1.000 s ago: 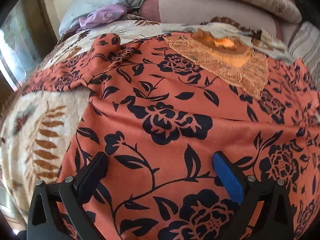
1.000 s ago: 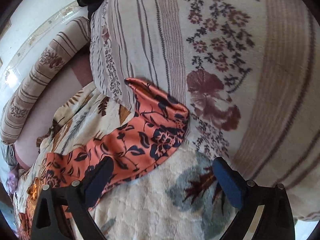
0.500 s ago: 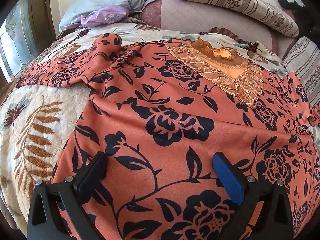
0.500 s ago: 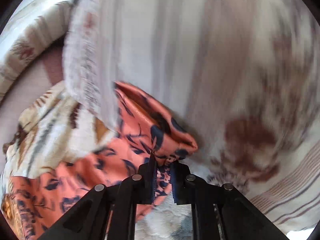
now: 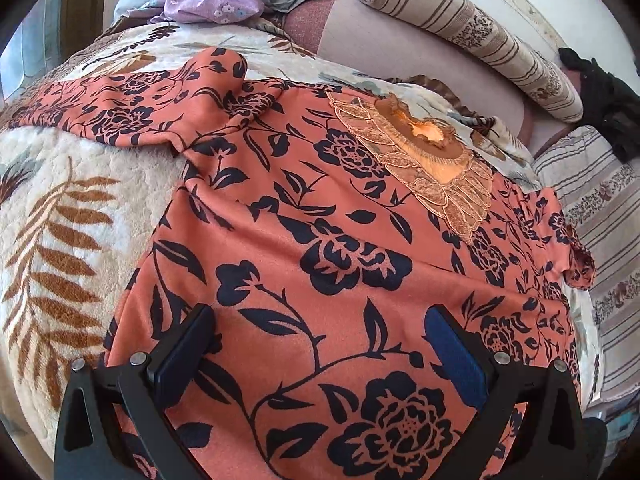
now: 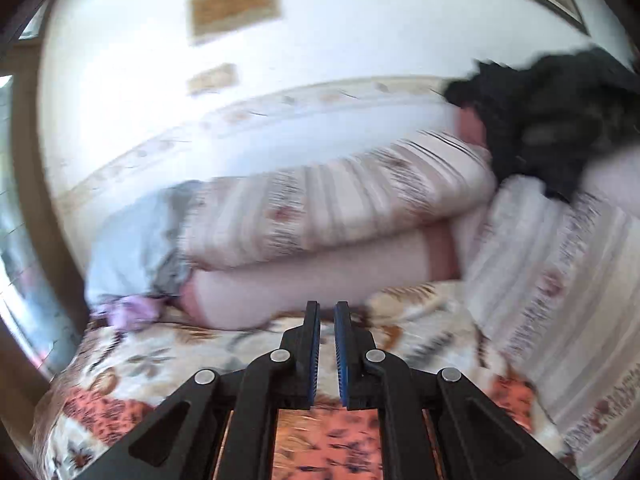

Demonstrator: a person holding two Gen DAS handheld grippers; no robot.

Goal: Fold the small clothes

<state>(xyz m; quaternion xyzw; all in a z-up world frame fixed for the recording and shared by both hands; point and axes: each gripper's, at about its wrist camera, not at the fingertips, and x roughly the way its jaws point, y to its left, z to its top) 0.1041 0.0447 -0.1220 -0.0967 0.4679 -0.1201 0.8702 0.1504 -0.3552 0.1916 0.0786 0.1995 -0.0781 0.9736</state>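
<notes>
An orange dress (image 5: 304, 216) with black flowers and a lace neck panel (image 5: 432, 160) lies spread flat on the bed blanket. My left gripper (image 5: 320, 344) is open and hovers over the dress's lower part, touching nothing. My right gripper (image 6: 327, 320) has its jaws nearly closed with a thin gap; no cloth shows between the fingertips. It points toward the pillows, with blurred orange cloth (image 6: 328, 440) below it. The right sleeve (image 5: 576, 256) lies at the dress's right edge beside a striped pillow.
A fleece blanket with leaf print (image 5: 60, 240) covers the bed. A striped bolster (image 5: 472, 36) and striped pillow (image 5: 600, 208) lie at the back and right. Purple and grey clothes (image 5: 216, 4) are piled at the back left. Black cloth (image 5: 600, 92) sits at the far right.
My right gripper shut near the right sleeve half a second ago, then swung up and away toward the pillows; the view is blurred. The left gripper drew back slightly and stayed open.
</notes>
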